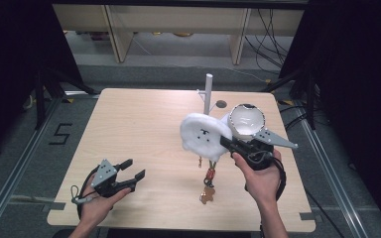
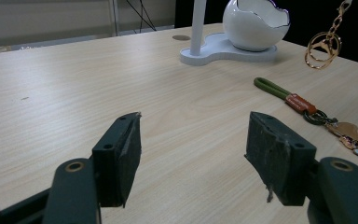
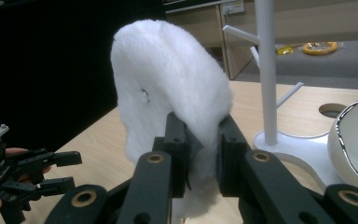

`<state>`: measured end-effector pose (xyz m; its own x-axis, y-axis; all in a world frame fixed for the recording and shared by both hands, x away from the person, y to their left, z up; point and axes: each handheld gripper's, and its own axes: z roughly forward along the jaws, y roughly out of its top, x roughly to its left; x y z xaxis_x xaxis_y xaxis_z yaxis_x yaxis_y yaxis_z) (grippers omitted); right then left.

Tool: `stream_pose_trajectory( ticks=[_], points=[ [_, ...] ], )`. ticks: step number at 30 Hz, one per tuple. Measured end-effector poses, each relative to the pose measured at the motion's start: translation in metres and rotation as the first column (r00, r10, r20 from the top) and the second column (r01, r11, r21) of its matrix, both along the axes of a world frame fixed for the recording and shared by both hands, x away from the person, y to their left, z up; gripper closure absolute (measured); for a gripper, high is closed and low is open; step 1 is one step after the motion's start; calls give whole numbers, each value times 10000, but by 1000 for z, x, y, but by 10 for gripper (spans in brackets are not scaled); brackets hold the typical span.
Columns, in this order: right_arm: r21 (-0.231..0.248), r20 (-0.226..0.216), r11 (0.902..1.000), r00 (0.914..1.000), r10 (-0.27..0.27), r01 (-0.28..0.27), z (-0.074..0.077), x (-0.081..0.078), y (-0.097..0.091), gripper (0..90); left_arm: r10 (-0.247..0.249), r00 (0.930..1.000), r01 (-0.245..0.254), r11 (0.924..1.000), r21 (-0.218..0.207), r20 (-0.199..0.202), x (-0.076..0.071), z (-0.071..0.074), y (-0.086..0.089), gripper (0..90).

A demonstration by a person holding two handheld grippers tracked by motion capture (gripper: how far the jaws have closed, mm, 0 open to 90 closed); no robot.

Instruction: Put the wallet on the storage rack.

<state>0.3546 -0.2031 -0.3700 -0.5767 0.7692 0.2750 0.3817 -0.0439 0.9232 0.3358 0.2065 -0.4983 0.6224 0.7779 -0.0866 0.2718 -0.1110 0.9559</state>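
A fluffy white plush keychain (image 1: 203, 136) (image 3: 168, 84) hangs in the air above the table, pinched at its edge by my right gripper (image 1: 226, 142) (image 3: 201, 154), which is shut on it. A gold chain and ring (image 2: 326, 39) dangle below the plush. A white stand with a post and pegs (image 1: 208, 94) (image 3: 266, 70) and an egg-shaped white bowl (image 1: 247, 120) (image 2: 256, 23) sit just behind it. A green-looped keychain with an orange tag and a brown charm (image 1: 209, 181) (image 2: 303, 103) lies on the table. My left gripper (image 1: 131, 174) (image 2: 193, 154) rests open at the front left, jaws apart over bare wood.
The light wooden table (image 1: 129, 129) has a small round hole (image 1: 221, 104) near the stand. Wooden shelving legs (image 1: 119, 34) and cables stand beyond the far edge. Dark curtains flank both sides.
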Motion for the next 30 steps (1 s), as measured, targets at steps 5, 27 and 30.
stream_pose_trajectory(
  ticks=[5, 27, 30],
  points=[
    [-312, 48, 9994, 9999, -154, 155, 4, 0, -7, 787, 87, 9999, -87, 10000, -32, 59, 0, -3, 0, 350],
    [92, 160, 9977, 9976, -678, 677, 20, 1, -28, 789, 50, 10000, -50, 10000, -43, 55, 1, -10, -1, 348],
    [84, 315, 9967, 9962, -816, 813, 22, 2, -32, 791, 85, 9999, -85, 9999, -61, 56, 1, -10, -1, 348]
  ],
)
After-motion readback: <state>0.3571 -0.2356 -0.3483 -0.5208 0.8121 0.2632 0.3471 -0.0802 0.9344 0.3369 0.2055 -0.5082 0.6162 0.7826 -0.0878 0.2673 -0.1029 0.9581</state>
